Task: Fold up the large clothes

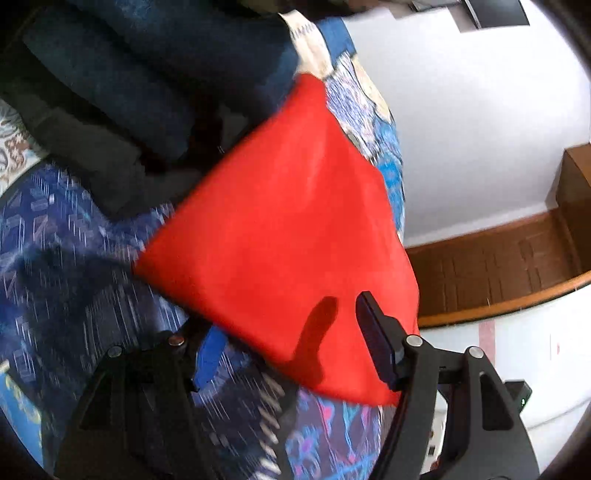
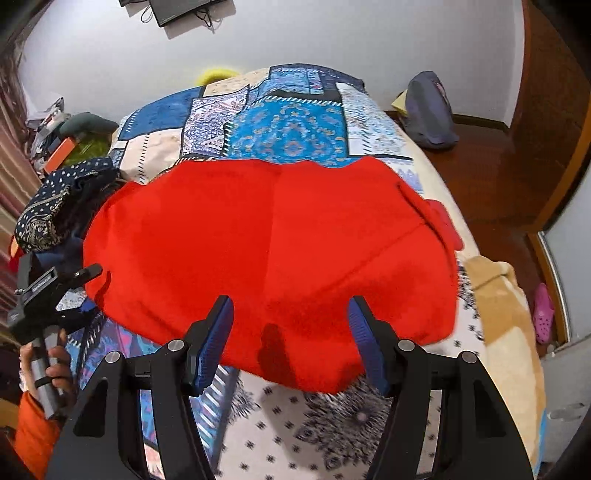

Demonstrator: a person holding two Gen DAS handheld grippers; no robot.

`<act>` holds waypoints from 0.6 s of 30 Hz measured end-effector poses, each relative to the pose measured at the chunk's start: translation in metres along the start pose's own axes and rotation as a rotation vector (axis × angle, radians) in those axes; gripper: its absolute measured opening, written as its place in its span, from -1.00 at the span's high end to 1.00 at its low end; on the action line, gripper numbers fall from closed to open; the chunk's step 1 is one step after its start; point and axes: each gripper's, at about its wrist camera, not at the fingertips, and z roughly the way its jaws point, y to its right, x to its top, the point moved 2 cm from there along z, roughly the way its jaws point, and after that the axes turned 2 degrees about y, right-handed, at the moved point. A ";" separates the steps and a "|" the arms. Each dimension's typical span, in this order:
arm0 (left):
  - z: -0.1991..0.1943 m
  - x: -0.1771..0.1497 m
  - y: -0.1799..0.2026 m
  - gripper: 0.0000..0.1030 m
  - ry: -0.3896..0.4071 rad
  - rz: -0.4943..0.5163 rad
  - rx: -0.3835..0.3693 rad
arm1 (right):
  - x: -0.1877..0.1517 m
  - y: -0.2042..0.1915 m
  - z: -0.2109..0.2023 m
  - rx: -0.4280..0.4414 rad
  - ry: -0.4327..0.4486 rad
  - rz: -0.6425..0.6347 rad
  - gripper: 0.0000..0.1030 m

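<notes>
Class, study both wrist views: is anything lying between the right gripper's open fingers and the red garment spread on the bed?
Nothing visible. The right gripper hangs open just above the near edge of the red fleece garment, which lies bare on the patterned patchwork bedspread. The dark clothes pile sits off to the side.

Home bedroom: patchwork bedspread [image 2: 291, 125], wall-mounted TV [image 2: 181, 11], wooden floor [image 2: 491, 177].

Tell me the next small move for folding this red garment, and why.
Probably lower the right tongs onto the near edge of the red garment and close on it. The garment lies spread flat on the patchwork bedspread. Both tongs stand open with nothing between them. The left tongs hover over its corner, so neither yet has a hold.
</notes>
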 end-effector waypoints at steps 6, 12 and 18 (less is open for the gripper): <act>0.022 0.025 0.007 -0.30 0.029 -0.014 0.014 | 0.005 -0.008 0.022 0.000 -0.023 0.011 -0.16; 0.038 0.024 0.028 0.15 0.112 -0.049 -0.019 | 0.004 -0.012 0.035 -0.004 -0.045 0.039 -0.17; 0.035 0.019 0.086 0.71 0.229 0.099 0.125 | 0.009 -0.011 0.025 -0.018 -0.030 0.045 -0.17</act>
